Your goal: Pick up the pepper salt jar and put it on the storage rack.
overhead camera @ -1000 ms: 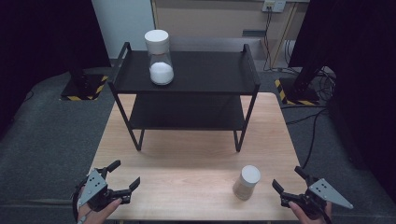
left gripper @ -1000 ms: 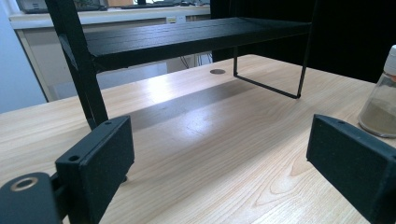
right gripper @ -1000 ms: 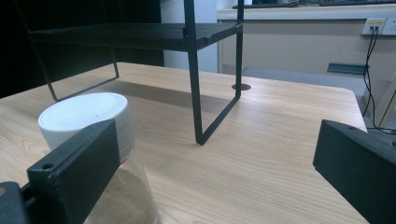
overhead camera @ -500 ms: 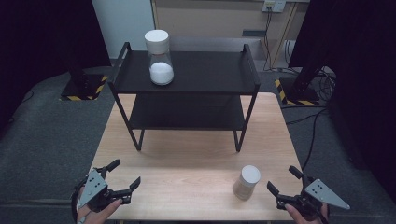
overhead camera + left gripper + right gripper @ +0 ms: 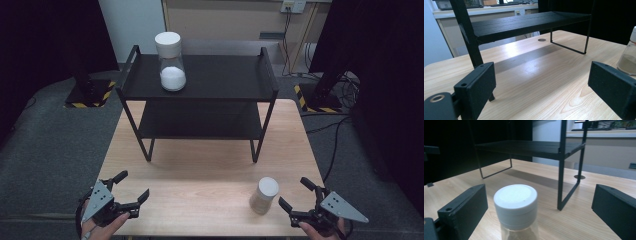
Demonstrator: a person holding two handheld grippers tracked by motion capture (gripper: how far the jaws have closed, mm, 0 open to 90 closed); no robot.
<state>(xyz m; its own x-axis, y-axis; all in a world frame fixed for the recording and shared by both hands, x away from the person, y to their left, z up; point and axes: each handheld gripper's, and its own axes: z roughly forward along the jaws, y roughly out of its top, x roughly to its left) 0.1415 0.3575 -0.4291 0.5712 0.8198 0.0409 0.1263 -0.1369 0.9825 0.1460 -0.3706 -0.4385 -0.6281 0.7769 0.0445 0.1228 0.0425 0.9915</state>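
A small clear glass jar with a white screw lid (image 5: 264,195), holding a tan powder, stands upright on the light wooden table (image 5: 200,180) near its front right corner. Just to its right, the right gripper (image 5: 297,194) is held low over the table edge by a hand (image 5: 320,231) coming in from the bottom, its black jaws spread wide and angled toward the jar without touching it. In the right gripper view the jar (image 5: 516,207) sits between and just ahead of the parted jaws. At the front left corner, well apart from the jar, the left gripper (image 5: 133,186) rests in the other hand (image 5: 102,227), jaws also spread wide and holding nothing, pointing toward the table's middle. Behind them stands a black two-tier metal shelf rack (image 5: 200,95). On its top tier, toward the left, stands a taller clear glass jar with a white lid (image 5: 170,60), partly filled with white powder.
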